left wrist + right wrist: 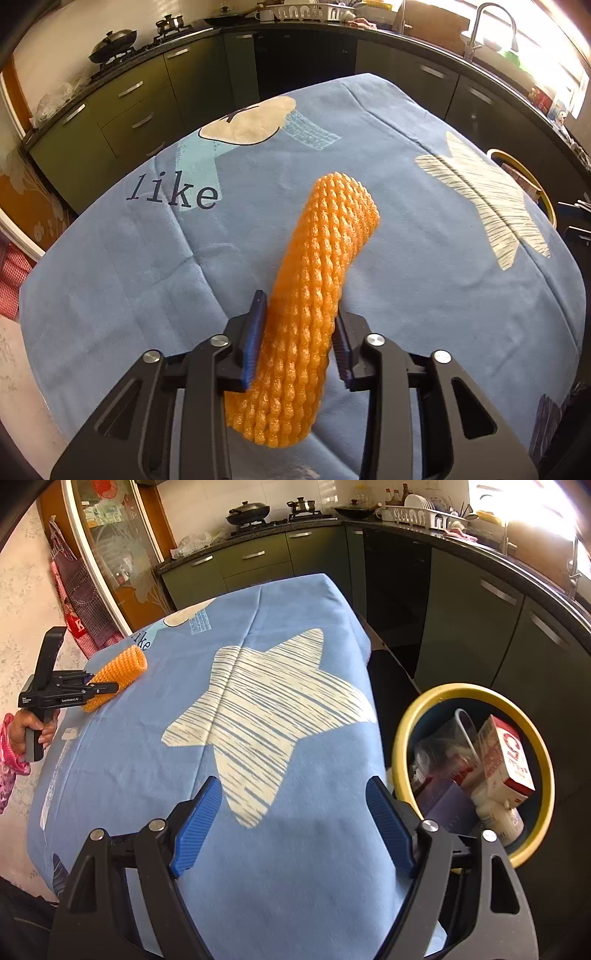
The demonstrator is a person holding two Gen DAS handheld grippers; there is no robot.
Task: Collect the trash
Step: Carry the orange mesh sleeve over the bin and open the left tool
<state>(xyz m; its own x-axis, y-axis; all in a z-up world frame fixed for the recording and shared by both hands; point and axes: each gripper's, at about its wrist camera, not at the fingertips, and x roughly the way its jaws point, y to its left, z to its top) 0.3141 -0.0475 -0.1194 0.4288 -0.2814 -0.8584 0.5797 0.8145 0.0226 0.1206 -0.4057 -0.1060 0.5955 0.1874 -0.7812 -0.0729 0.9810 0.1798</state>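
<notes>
**Inspector:** Starting nearest the left camera: the left hand-held gripper has its blue pads pressed against both sides of an orange foam fruit net. The net is squeezed between them, curving up and away from the jaws over the blue cloth.

**Clerk:** And seen from the other side?

**Inspector:** The right wrist view confirms it. The left hand-held gripper sits at the tabletop's far left edge, clamped on the foam fruit net, with a hand in a pink sleeve on the grip.

**Clerk:** The right unit?

**Inspector:** The right hand-held gripper stands wide apart, nothing between its pads, over the white star printed on the blue tablecloth.

**Clerk:** Any receptacle?

**Inspector:** A yellow-rimmed bin just beside the tabletop's right edge. Inside: a red-and-white carton, a clear plastic cup and a white bottle.

**Clerk:** Beyond that?

**Inspector:** Dark green cabinets under a black counter, a lidded wok on the hob, a dish rack farther right.
</notes>
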